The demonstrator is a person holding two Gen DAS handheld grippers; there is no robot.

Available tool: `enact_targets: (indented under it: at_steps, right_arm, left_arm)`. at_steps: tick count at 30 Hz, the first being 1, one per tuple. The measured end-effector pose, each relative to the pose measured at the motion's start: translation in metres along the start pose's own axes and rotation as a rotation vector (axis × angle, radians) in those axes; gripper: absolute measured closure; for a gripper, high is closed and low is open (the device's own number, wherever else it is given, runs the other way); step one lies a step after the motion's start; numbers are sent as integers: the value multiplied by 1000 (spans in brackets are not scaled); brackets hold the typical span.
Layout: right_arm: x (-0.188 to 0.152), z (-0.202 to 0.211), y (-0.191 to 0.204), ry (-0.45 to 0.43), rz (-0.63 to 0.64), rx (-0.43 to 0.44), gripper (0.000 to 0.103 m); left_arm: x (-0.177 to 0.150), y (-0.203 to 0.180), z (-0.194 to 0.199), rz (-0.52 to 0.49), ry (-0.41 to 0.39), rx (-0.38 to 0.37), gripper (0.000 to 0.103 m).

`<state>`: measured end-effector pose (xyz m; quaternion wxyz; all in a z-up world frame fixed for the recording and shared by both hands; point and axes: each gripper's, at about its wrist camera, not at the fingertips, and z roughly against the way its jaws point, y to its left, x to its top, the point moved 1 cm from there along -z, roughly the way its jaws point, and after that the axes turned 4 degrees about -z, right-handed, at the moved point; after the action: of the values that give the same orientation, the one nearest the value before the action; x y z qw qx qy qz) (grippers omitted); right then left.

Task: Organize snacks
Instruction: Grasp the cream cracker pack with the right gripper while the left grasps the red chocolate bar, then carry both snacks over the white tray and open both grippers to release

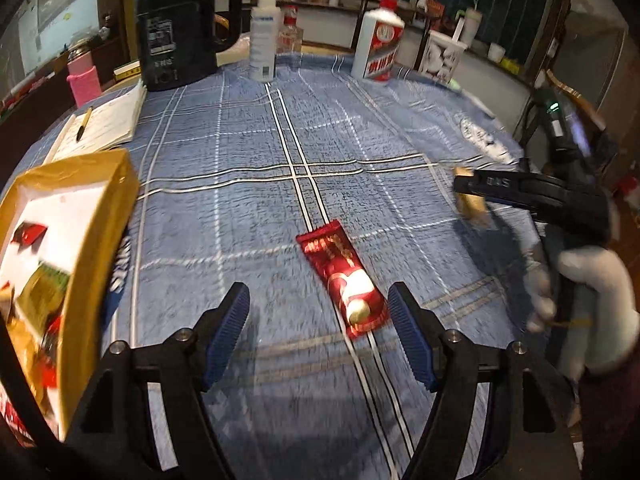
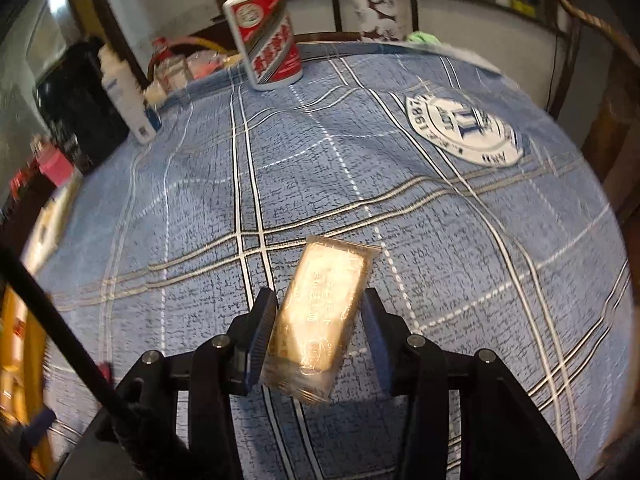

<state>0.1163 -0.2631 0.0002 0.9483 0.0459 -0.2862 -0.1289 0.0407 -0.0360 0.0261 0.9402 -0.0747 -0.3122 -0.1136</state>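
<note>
A red snack packet [image 1: 340, 276] lies on the blue checked tablecloth [image 1: 224, 168], just ahead of my open left gripper [image 1: 317, 292] and nearer its right finger. A yellow box [image 1: 108, 200] at the left edge holds several snacks. My right gripper [image 2: 319, 298] hangs over the cloth with a gold snack packet [image 2: 320, 320] tilted between its jaws. The left pad touches the packet's edge, while a thin gap shows at the right pad, so it is open around the packet. In the left wrist view the right gripper [image 1: 466, 190] and the gold packet [image 1: 474, 206] appear at the right.
Along the far edge stand a black kettle [image 1: 180, 28], a white spray bottle [image 1: 263, 36] and a red-and-white liquor bottle [image 2: 264, 36]. An open notebook with a pen [image 1: 104, 128] lies beyond the box. A white-gloved hand [image 1: 592, 300] holds the right gripper.
</note>
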Motion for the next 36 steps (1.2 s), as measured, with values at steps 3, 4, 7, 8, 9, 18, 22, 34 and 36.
enact_targets:
  at_steps: [3, 4, 7, 8, 9, 18, 22, 34, 36]
  right_arm:
    - [-4, 1, 3, -9, 40, -18, 66]
    - [-5, 2, 4, -10, 50, -13, 69]
    - [-11, 6, 9, -24, 102, -26, 71]
    - [-13, 8, 10, -28, 118, -29, 71]
    - [-17, 10, 12, -34, 138, -33, 71]
    - [-45, 42, 30, -84, 239, -20, 71]
    - [-57, 59, 41, -121, 290, -16, 71]
    - [-87, 109, 73, -204, 377, 29, 71]
    - [-93, 118, 83, -209, 396, 52, 71]
  left_arm:
    - [7, -7, -18, -20, 12, 23, 31]
    - [8, -10, -23, -31, 17, 38, 31]
    - [9, -20, -38, -73, 36, 65, 31]
    - [8, -23, -41, -85, 40, 69, 31]
    - [7, -26, -41, -105, 26, 84, 31]
    - [1, -33, -29, -131, 1, 45, 76]
    - [-3, -32, -9, -114, -39, 34, 76]
    - [-35, 8, 91, 18, -224, -4, 76]
    - [-43, 20, 108, 35, -255, 26, 76]
